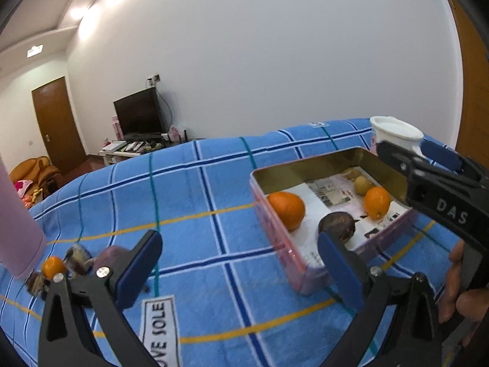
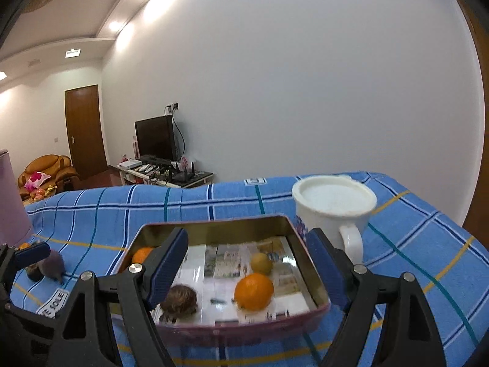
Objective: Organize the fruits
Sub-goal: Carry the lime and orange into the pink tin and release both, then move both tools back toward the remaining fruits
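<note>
While four fruits already sit in the tin box (image 2: 308,263), both grippers are empty, so this reads as the gap between a drop-off and the next pick. In the box: an orange (image 2: 254,291) near the front, a small yellow-green fruit (image 2: 261,263) just behind it, a dark brown round fruit (image 2: 179,303) front-left, and a second orange (image 1: 286,209) against the left wall (half hidden behind a finger in the right wrist view). Box floor is lined with printed paper. Right gripper (image 2: 246,270) hangs over the box with its jaws spread wide, nothing between them. Left gripper (image 1: 240,270) is likewise spread and empty, above bare blue plaid cloth (image 1: 195,202), left of the box. Leftover items are well apart from the box, at the cloth's left end beside a pink cylinder (image 1: 16,226): a small orange fruit (image 1: 52,267), a purplish rounded piece (image 2: 52,263), and some dark bits I can't identify (blurred). A white mug (image 2: 331,211) stands just behind the box's right far corner. My read: the left gripper is the closer one for the remaining cluster. Next move needs it swung left, lowered over the small orange fruit, jaws straddling it, without knocking the pink cylinder. Fruit is round, so it may roll if one finger lands first.
</note>
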{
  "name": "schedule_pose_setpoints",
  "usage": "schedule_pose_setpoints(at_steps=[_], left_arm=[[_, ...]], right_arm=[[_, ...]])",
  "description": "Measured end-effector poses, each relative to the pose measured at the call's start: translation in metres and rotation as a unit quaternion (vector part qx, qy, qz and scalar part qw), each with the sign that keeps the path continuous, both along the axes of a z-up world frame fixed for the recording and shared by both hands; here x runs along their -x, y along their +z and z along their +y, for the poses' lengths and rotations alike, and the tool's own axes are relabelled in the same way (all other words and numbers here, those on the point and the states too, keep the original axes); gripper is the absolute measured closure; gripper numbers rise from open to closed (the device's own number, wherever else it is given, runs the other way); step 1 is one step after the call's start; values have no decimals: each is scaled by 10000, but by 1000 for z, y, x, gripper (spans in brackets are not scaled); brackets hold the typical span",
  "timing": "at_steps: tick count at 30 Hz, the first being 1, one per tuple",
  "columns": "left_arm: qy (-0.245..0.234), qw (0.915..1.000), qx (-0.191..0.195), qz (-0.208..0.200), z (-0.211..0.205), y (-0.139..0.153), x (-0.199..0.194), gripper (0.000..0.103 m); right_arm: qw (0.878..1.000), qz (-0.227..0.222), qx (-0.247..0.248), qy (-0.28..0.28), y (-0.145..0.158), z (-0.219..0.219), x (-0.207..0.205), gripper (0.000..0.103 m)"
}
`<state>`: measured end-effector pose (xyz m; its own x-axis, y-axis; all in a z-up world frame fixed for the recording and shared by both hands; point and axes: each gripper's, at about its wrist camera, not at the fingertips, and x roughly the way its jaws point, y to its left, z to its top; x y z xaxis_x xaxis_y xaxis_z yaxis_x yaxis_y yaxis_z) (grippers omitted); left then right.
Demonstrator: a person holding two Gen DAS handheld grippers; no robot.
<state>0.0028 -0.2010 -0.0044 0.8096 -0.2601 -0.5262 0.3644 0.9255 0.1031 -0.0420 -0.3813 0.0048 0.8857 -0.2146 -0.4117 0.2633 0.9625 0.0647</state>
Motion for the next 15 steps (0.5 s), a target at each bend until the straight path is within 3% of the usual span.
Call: schedule_pose_setpoints(at_steps=[10, 15], left_arm=[[-164, 9994, -43, -288, 9, 4, 35, 0], [-165, 9997, 80, -178, 24, 10, 40, 0]], right_arm=[[9998, 144, 29, -138, -1, 12, 34, 22], [9994, 298, 98, -113, 0, 21, 47, 22]])
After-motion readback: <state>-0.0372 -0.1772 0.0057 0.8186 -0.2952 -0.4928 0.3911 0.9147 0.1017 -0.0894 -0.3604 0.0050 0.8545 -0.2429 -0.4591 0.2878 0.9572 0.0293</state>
